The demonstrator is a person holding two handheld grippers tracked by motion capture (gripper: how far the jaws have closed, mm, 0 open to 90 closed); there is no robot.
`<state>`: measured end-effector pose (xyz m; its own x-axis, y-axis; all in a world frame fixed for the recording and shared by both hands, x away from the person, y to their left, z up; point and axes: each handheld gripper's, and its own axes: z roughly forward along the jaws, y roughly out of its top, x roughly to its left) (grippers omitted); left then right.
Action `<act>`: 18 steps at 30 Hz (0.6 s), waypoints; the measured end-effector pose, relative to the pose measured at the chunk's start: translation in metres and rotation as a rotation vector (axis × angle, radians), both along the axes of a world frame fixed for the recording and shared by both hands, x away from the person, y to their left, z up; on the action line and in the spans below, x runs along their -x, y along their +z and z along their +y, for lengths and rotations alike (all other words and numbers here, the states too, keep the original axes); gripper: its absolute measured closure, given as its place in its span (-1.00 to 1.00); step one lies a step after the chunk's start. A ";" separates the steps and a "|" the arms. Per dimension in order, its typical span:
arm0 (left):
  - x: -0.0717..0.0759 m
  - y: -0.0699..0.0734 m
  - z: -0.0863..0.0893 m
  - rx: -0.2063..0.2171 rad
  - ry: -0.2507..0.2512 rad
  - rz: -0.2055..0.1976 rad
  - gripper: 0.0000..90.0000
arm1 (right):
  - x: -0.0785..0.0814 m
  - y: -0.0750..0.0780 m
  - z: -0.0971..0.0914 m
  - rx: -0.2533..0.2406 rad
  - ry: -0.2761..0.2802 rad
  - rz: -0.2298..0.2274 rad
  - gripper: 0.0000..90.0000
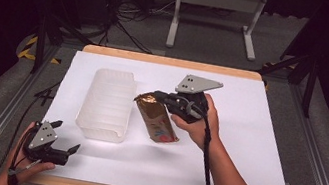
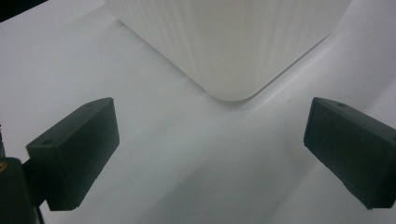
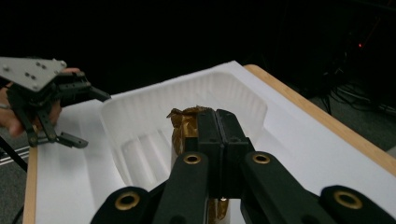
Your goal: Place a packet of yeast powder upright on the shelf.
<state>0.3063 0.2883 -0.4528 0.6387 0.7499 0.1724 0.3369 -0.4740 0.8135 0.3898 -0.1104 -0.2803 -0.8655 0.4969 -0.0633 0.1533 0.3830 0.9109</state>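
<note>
Nearest the person, the left gripper [image 1: 63, 137] is held low over the white sheet [image 1: 256, 138] at the table's near left corner; its jaws are spread wide with nothing between them, as the left gripper view confirms, where a rounded corner of the ribbed white tray [image 2: 233, 51] is seen just ahead. Farther in, the right gripper [image 1: 154, 97] is clenched on the crimped top end of a gold snack packet [image 1: 158, 119], which hangs tilted with its lower end at or just above the sheet, just right of the tray. In the right gripper view the jaws are pressed together on the packet's edge [image 3: 187, 123], with the tray's open hollow [image 3: 144, 149] beyond.

The packet is judged to be in transfer toward the tray. The grip is taken on a thin foil seam only, so the packet could slip out or swing. The dangling lower end could catch the tray's near wall and push the light tray, which is not steadied by the left gripper.
</note>
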 end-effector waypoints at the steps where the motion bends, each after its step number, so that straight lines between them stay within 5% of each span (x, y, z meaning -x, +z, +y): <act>1: 0.000 0.000 0.000 -0.001 -0.002 -0.001 -0.91 | -0.001 0.006 0.007 -0.021 0.013 -0.014 0.99; 7: 0.000 0.000 0.001 0.000 -0.004 0.000 -0.91 | -0.003 0.017 0.031 -0.051 0.055 -0.052 0.99; 18: 0.002 0.001 0.004 0.016 0.001 -0.012 -0.91 | -0.015 0.021 0.082 -0.079 0.117 -0.051 0.99</act>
<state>0.3042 0.2923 -0.4516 0.6361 0.7531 0.1681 0.3278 -0.4610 0.8247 0.4053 -0.0282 -0.2589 -0.9144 0.3981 -0.0729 0.0649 0.3220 0.9445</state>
